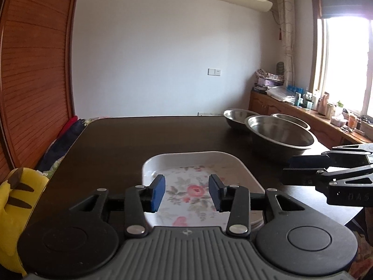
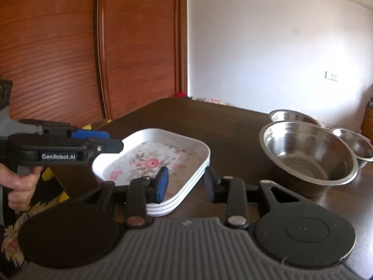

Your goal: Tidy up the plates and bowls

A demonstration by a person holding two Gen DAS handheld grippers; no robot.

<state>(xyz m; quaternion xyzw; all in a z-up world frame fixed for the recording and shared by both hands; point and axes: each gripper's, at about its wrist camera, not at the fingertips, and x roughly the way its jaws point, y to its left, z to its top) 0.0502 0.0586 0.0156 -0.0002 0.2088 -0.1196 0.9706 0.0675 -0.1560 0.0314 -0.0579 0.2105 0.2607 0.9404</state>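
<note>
Dark table [image 1: 139,140], stacked floral plates [image 2: 177,144], empty steel bowls [image 2: 307,154], both tongs open

Windowsill clutter [image 1: 335,107] too small

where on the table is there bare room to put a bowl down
Bare: the far left stretch of the table, from the plates back to the far edge, and the strip between plates and big bowl. Crowded: the far right corner, three steel bowls packed close, and the near edge, where left gripper and right gripper flank the plates.
</note>
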